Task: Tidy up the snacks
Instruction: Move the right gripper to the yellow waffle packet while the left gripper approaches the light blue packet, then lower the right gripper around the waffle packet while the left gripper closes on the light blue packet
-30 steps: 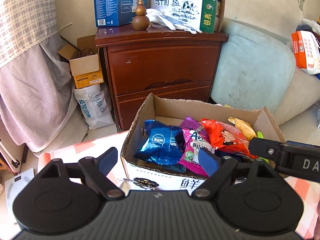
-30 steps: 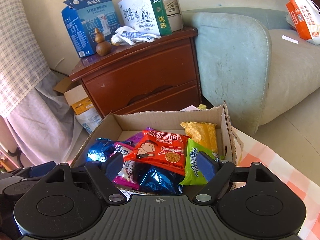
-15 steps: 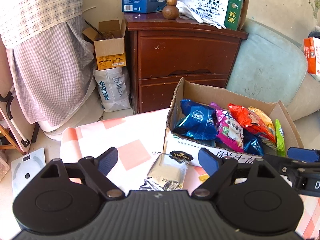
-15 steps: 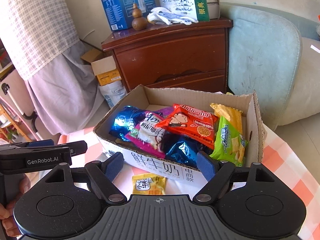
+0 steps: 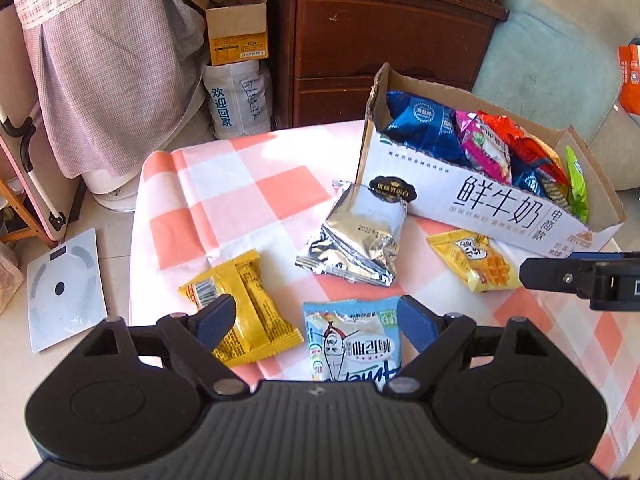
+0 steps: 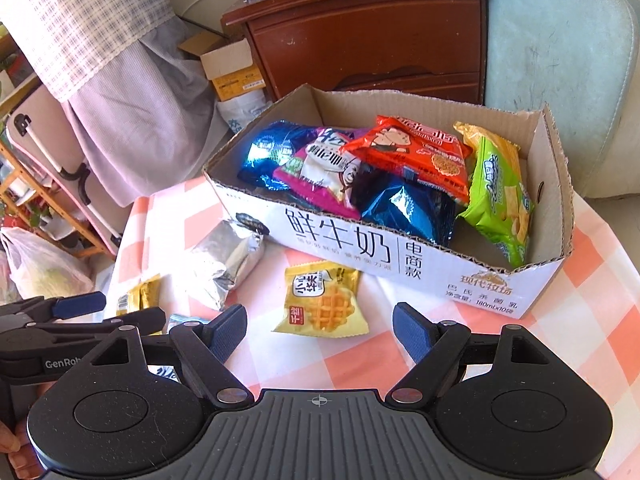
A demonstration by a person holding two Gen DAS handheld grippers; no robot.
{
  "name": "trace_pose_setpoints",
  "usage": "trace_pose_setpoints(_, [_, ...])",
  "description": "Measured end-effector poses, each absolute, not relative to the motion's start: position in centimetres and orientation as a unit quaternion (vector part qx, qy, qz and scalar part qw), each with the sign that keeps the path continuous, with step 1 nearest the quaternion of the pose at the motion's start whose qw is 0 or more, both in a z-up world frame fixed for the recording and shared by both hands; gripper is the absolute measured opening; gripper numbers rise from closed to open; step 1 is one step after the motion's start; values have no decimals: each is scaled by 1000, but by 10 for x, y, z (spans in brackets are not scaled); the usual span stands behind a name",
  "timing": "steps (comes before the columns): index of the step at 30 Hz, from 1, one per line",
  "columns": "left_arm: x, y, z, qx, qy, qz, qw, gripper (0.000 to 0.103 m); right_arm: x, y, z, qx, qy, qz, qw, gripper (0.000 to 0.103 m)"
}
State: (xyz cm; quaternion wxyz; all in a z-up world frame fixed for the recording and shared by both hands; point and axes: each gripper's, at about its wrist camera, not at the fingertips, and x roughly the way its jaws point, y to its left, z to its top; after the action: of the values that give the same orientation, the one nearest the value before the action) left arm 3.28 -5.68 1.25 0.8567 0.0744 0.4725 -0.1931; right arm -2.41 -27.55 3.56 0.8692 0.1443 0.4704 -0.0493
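A white cardboard box (image 5: 496, 208) (image 6: 360, 240) full of snack packets stands on a pink-and-white checked tablecloth (image 5: 248, 184). Loose in front of it lie a silver foil packet (image 5: 356, 240) (image 6: 224, 260), a yellow waffle packet (image 5: 476, 260) (image 6: 324, 300), a yellow bar packet (image 5: 244, 308) and a light blue packet (image 5: 352, 344). My left gripper (image 5: 316, 320) hangs open above the yellow bar and the light blue packet, holding nothing. My right gripper (image 6: 320, 332) is open over the waffle packet, jaws empty. Its finger (image 5: 576, 276) shows at the right of the left wrist view.
Behind the table stand a dark wooden cabinet (image 5: 384, 32) (image 6: 372, 32), a pale blue cushion (image 6: 556, 44) and a checked cloth cover (image 5: 100, 40). An open carton (image 5: 236, 32), a white bag (image 5: 236, 100) and a bathroom scale (image 5: 64, 288) sit on the floor at the left.
Both grippers have pulled back from the box and tipped down. The loose packets on the cloth have come into view below them. Neither gripper's opening has changed.
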Motion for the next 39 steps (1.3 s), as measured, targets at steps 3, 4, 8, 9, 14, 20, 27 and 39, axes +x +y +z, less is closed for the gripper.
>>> trace_pose_setpoints(3, [27,-56,1,82,488,-193,848,87,-21,-272,27,152,483,-48,861,82])
trace_pose_setpoints(4, [24,-57,-2,85,492,-195,844,87,-19,-271,25,153,487,-48,859,82])
trace_pose_setpoints(8, [20,-60,-12,98,499,-197,838,87,-11,-266,16,143,497,-57,854,82])
trace_pose_setpoints(9, [19,-62,-14,102,500,-198,837,87,-9,-265,13,144,499,-60,852,82])
trace_pose_setpoints(14, [20,-66,-21,107,504,-193,835,88,3,-265,0,146,511,-80,844,82])
trace_pose_setpoints(20, [21,-68,-20,100,508,-192,834,89,17,-259,-14,142,522,-92,836,82])
trace_pose_setpoints(27, [19,-71,-24,88,515,-218,824,89,27,-254,-22,126,523,-107,836,81])
trace_pose_setpoints(39, [13,-80,-35,123,500,-199,834,96,34,-245,-27,93,520,-116,841,82])
